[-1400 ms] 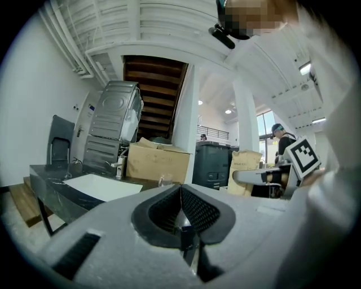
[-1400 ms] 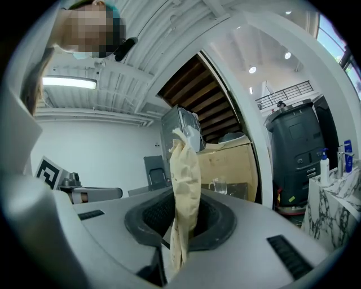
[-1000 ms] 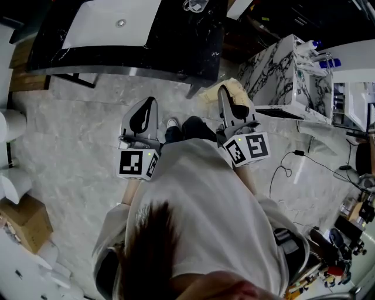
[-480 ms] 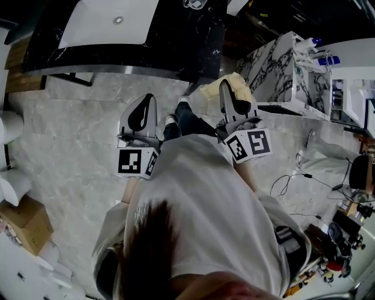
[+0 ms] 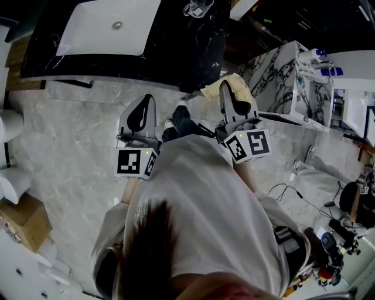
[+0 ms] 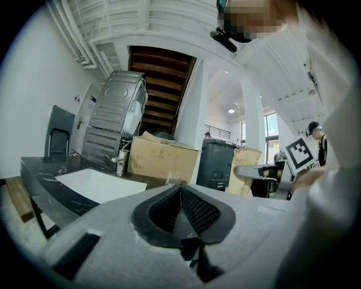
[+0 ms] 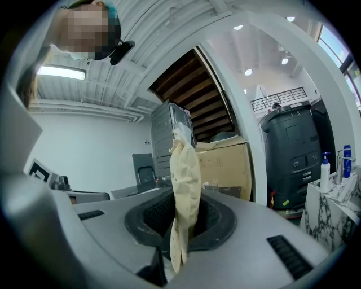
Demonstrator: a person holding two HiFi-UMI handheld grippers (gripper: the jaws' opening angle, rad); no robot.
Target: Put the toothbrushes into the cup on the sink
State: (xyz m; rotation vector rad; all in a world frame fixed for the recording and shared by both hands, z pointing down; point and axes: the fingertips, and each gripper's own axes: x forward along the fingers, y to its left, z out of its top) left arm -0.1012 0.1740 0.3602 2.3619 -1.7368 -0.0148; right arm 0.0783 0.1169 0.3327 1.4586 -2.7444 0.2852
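Note:
A clear glass cup (image 5: 197, 7) stands on the black counter (image 5: 176, 47) to the right of the white sink basin (image 5: 111, 26), at the top of the head view. No toothbrush shows in any view. My left gripper (image 5: 147, 103) is held over the marble floor short of the counter, its jaws shut with nothing between them (image 6: 180, 195). My right gripper (image 5: 226, 91) is level with it and shut on a cream cloth (image 7: 184, 169) that sticks up past the jaws. The cup (image 6: 172, 179) and the basin (image 6: 96, 185) lie ahead in the left gripper view.
A marble-patterned cabinet (image 5: 281, 73) with bottles (image 5: 319, 55) stands to the right. Cables (image 5: 287, 190) trail over the floor at right. A cardboard box (image 5: 20, 220) sits at lower left. Behind the counter stand a big cardboard box (image 6: 161, 161) and a dark bin (image 6: 221, 163).
The counter and cup have slid a little nearer in the head view as the person steps forward. Both grippers keep their pose and the cloth stays in the right one.

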